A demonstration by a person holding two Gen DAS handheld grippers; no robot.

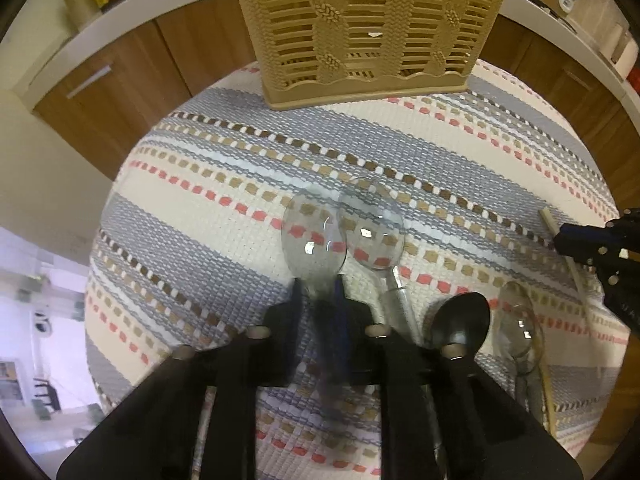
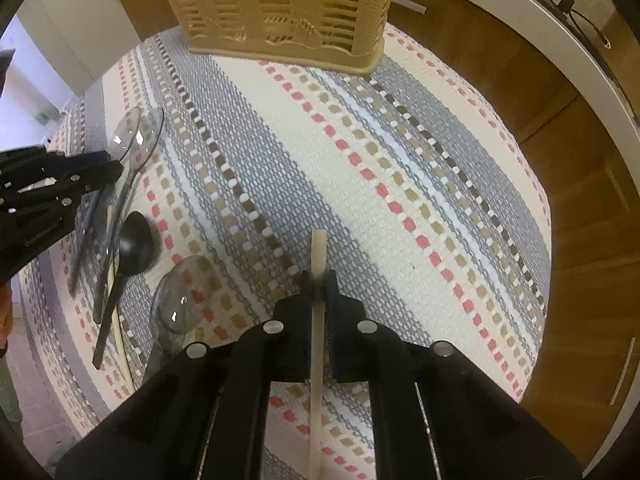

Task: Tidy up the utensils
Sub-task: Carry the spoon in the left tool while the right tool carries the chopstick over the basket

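One slatted beige basket, contents unseen, on striped cloth

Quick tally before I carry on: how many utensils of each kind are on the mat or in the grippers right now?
Clear plastic spoons: 3 (one in the left gripper, one beside it, one farther right)
Black spoon: 1
Pale wooden sticks: 2 (one in the right gripper, one under the spoons)
Total: 6, blur permitting
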